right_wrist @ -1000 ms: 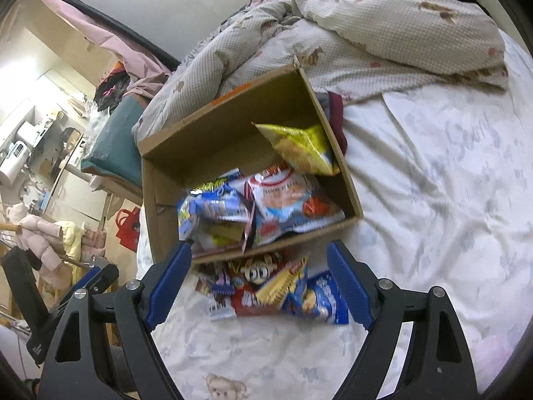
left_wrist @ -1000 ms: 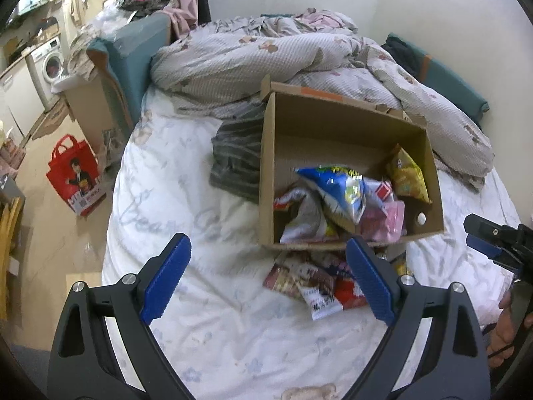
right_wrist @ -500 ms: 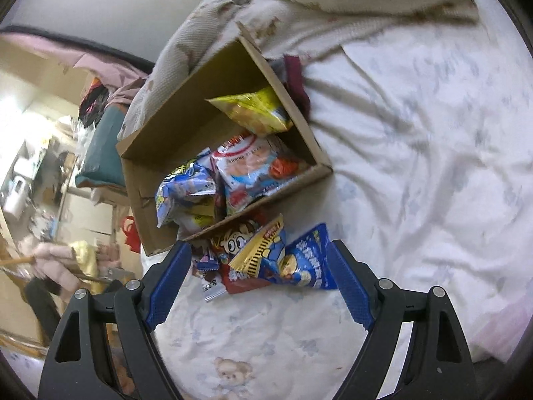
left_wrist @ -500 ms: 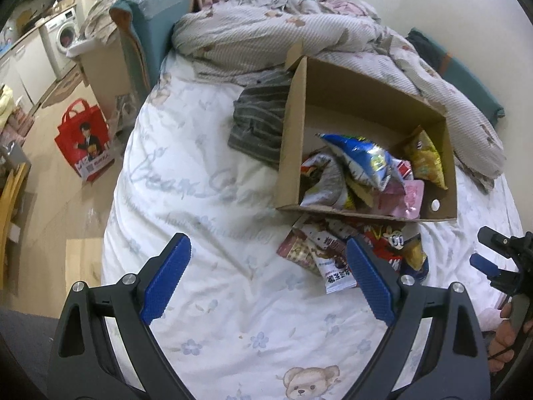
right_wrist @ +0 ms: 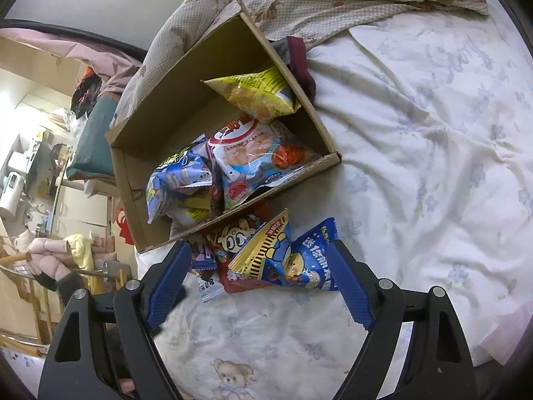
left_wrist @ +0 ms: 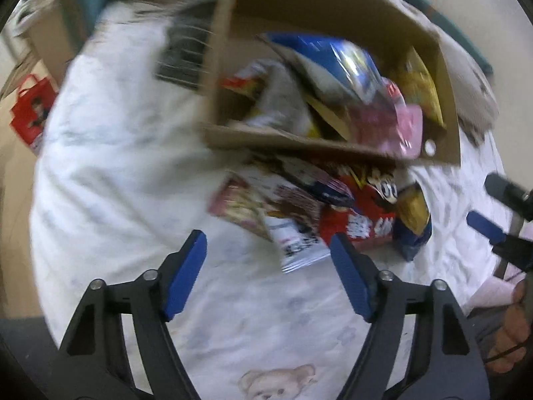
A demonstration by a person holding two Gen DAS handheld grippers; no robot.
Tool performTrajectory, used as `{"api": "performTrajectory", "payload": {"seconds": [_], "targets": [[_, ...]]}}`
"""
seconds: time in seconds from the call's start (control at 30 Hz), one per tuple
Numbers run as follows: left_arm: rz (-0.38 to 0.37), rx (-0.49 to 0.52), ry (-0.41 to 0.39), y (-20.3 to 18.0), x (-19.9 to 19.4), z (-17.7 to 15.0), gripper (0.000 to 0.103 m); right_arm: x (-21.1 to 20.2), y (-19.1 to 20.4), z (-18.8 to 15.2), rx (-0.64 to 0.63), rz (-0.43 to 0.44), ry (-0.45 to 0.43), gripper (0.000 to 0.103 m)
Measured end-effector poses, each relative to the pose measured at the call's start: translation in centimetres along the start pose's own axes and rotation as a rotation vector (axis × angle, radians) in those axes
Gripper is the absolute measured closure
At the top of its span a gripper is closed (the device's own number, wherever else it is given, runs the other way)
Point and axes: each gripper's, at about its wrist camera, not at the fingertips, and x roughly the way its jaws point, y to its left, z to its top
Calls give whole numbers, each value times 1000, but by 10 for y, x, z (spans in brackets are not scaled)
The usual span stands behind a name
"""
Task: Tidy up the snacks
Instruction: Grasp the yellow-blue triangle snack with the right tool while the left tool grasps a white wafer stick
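A lived-in home bedroom: a bed (right_wrist: 416, 133) under a white flowered sheet with a teddy-bear print, a rumpled quilt (right_wrist: 299, 3) at the far end, clothes heaped at left, and a cluttered room (right_wrist: 30, 166) beyond.

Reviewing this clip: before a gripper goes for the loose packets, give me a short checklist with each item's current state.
1. Left gripper empty, jaws just closing partway: ok.
2. Right gripper open, empty: ok.
3. Loose snack packets lie on the bedsheet in front of the cardboard box: ok.
4. Box has free room at its far end: ok.
5. Left wrist view sharp enough to aim: not ok, blurred.
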Motion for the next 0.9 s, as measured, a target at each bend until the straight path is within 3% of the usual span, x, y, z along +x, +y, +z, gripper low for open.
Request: {"api": "performTrajectory", "payload": {"seconds": [0.2,0.23,0.47,0.6,0.73,0.9], "targets": [[-28,-16,104,-3,36,2,63,-1,-13,2,40,-3,3,17],[-45,-24,129,-2,39,2,75,-1,-13,2,44,-4,3,17],[-107,-68,158,7,16,-15,80,-1,-13,3,43,-14,4,17],[-91,-41,166,7,-7,-28,81,1,-15,1,51,-16,22,17],[-82,-30,148,9,-31,-34,84,18,-13,-3,50,-17,97,16],[-104,-52,121,15,-45,-34,87,50,7,-14,-68,-97,185,16]]}}
